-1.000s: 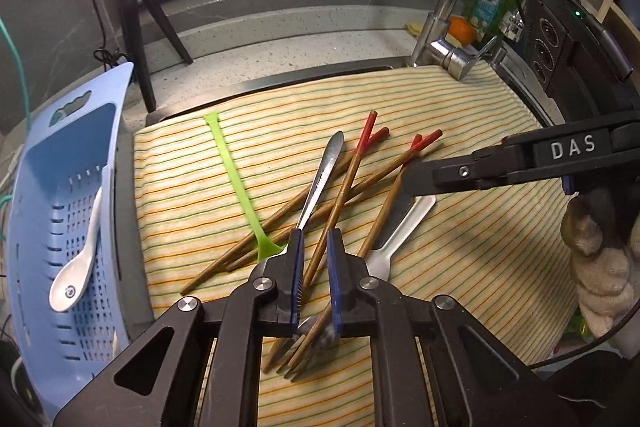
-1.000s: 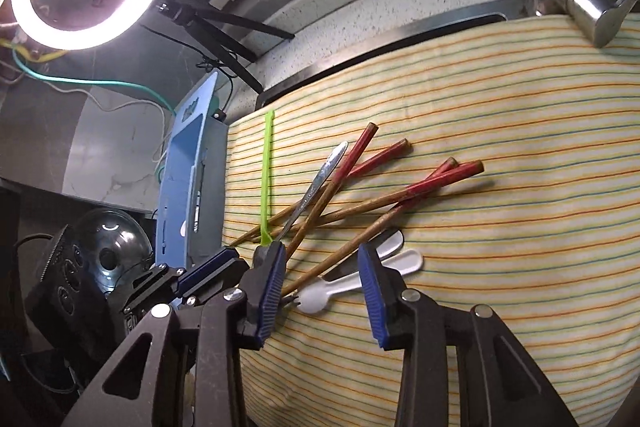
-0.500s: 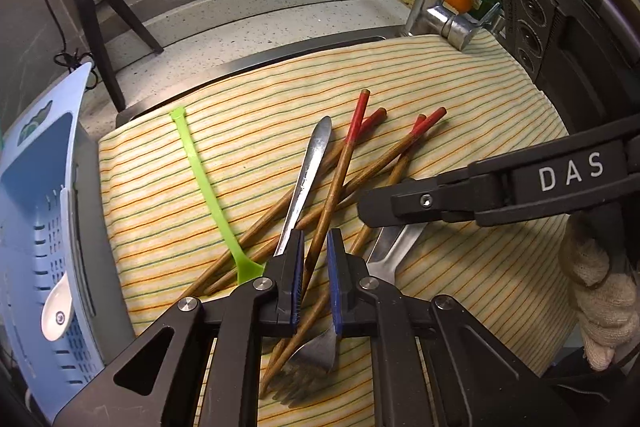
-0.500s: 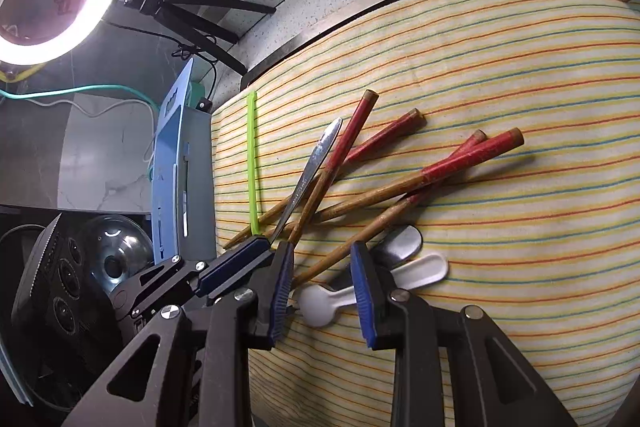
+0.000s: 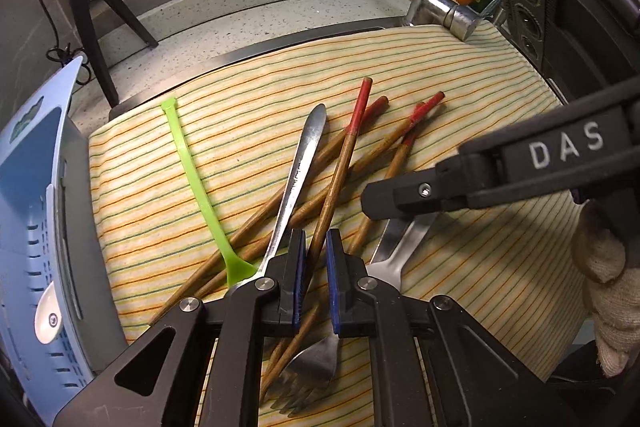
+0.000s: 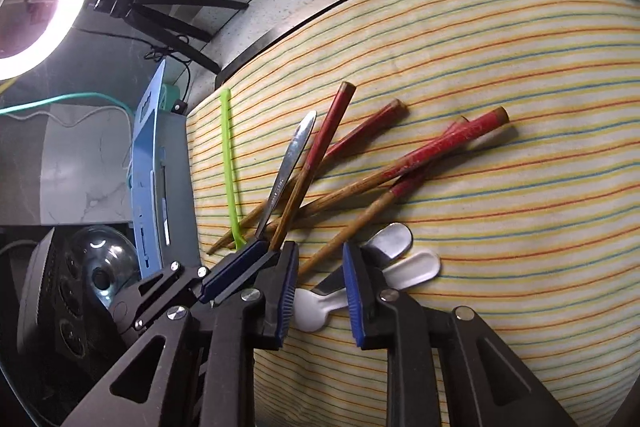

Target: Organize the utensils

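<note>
wooden chopstick (image 5: 334, 195) pinched in left gripper (image 5: 315, 267) over striped cloth (image 5: 480, 267).

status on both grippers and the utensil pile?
Left gripper shut on one red-tipped chopstick. Right gripper closing around white spoon, pads not touching yet. Remaining chopsticks and metal fork crisscross the pick.

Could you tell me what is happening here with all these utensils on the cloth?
A person is sorting utensils piled on a striped cloth over the sink, with a gripper in each hand. The left gripper is shut on one red-tipped chopstick from the pile. The right gripper is over a white spoon beside a metal utensil handle; its jaws have just been closing but do not yet pinch either. One white spoon already lies in the blue basket.
</note>
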A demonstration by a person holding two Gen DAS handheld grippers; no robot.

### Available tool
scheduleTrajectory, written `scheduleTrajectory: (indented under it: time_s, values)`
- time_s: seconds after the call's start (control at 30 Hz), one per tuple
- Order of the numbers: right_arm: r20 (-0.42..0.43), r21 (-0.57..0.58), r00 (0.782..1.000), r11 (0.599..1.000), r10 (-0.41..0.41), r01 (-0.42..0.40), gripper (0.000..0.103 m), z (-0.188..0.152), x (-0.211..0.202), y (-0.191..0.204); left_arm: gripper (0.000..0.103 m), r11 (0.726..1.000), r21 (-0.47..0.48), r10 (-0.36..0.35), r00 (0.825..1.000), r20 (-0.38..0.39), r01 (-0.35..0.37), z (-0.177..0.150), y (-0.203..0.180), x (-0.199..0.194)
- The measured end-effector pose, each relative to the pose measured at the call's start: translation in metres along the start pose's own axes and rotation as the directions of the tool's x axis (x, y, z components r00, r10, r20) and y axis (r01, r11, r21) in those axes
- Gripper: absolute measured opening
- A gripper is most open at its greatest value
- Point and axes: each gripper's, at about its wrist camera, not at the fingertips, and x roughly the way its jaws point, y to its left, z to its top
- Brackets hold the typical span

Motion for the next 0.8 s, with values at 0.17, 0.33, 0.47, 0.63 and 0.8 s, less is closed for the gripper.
scheduleTrajectory:
  time_s: [0.17,0.33,0.47,0.63,0.8]
  values:
    - [0.009,0.020,0.999,0.999,-0.031,0.031,0.019,0.004,0.005,0.002,0.009,1.000,-0.022,0.002,1.000,0.012,-0.002,-0.003,0.003,-0.002]
    - [-0.002,0.090,0.999,0.995,-0.042,0.042,0.016,0.008,0.011,0.000,0.009,0.998,-0.062,-0.005,1.000,0.031,0.006,-0.008,0.011,-0.008]
    - [0.001,0.074,0.998,0.995,-0.062,0.062,0.014,0.008,0.012,0.003,0.009,0.997,-0.078,-0.009,0.999,0.036,0.012,-0.011,0.015,-0.007]
    - [0.002,0.096,1.000,0.995,-0.023,0.023,0.013,0.005,0.008,-0.003,0.008,0.998,-0.067,-0.017,0.999,0.043,0.019,-0.013,0.013,-0.011]
    - [0.015,0.111,1.000,0.994,-0.003,0.002,0.010,0.002,0.005,-0.011,0.009,0.999,-0.037,-0.025,1.000,0.009,0.025,-0.008,0.008,-0.004]
